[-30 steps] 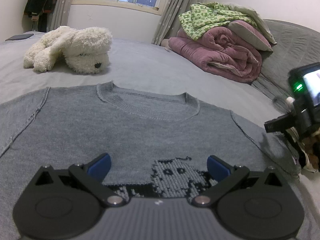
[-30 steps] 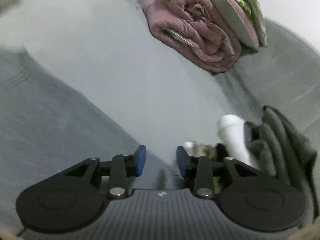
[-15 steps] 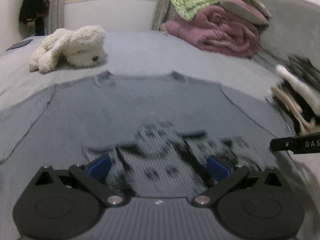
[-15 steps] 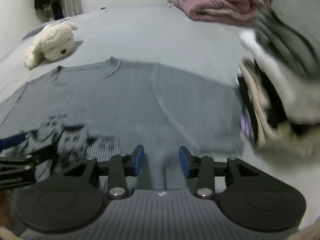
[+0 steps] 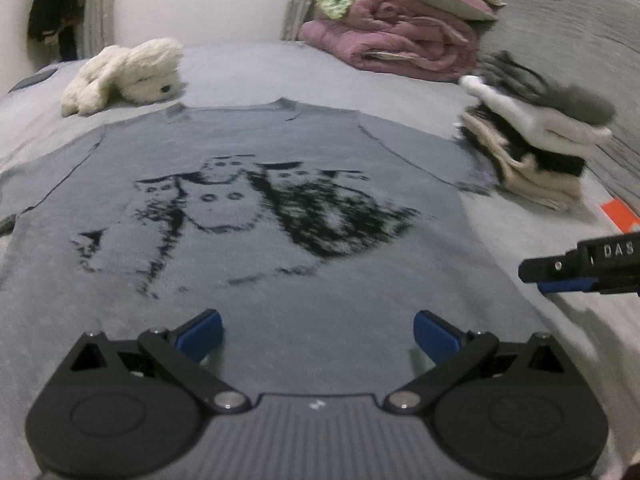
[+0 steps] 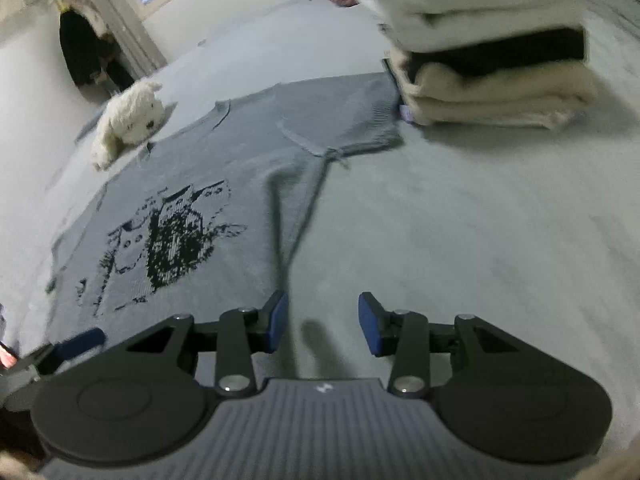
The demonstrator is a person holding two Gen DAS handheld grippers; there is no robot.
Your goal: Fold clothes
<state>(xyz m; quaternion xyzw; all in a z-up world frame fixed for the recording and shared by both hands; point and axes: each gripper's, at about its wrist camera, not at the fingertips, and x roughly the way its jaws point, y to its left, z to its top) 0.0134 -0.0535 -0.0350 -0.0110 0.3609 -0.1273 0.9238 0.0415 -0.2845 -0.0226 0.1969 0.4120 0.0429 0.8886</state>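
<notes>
A grey knit sweater [image 5: 260, 148] with a black owl pattern lies flat, front up, on the grey bed [image 6: 480, 240]. My left gripper [image 5: 318, 334] hovers low over the sweater's lower part, its jaws wide open and empty. My right gripper [image 6: 323, 324] is open too, at the right-hand edge of the sweater [image 6: 248, 152] near the hem, with nothing between its blue pads. The right gripper's [image 5: 580, 268] tip shows at the right of the left wrist view. One blue finger of the left gripper [image 6: 76, 342] shows at the lower left of the right wrist view.
A stack of folded clothes [image 5: 532, 148] [image 6: 492, 64] sits by the sweater's right sleeve. A white plush dog [image 5: 128, 74] [image 6: 128, 120] lies beyond the collar. Rolled pink and green quilts [image 5: 400, 40] are piled at the headboard.
Both grippers have drawn back from the collar end towards the hem, so the whole owl pattern shows. The right wrist view swung from the folded stack onto the sweater.
</notes>
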